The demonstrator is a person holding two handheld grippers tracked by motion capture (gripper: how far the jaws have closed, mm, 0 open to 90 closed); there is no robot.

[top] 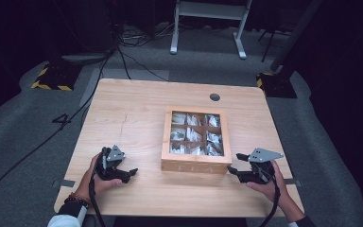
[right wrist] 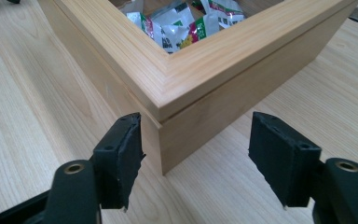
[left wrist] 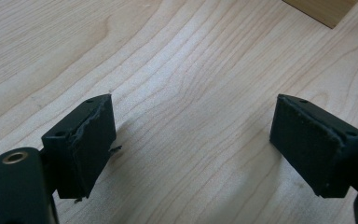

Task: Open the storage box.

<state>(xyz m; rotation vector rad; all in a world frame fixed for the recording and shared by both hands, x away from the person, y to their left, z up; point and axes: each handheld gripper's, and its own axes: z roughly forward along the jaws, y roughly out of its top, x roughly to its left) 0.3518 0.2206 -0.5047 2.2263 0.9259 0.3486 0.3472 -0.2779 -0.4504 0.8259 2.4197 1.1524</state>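
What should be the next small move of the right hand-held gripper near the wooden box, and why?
Probably ease the right hand-held gripper forward so one jaw can catch the lid edge. The wooden box appears shut, with a seam under its framed lid, and its near corner sits between the open jaws, untouched. The left hand-held gripper is open over bare table.

Counter (top: 132,118): pale wood, square, with a round cable hole (top: 214,97) near its far edge. Floor (top: 23,137): grey carpet on every side of the counter. Beyond the counter's far edge: a white metal frame (top: 208,19) on two feet. Off its far corners: two yellow-and-black striped bases (top: 52,80). Black cables (top: 42,142) trail left of it. Surroundings dark; light falls on the counter.
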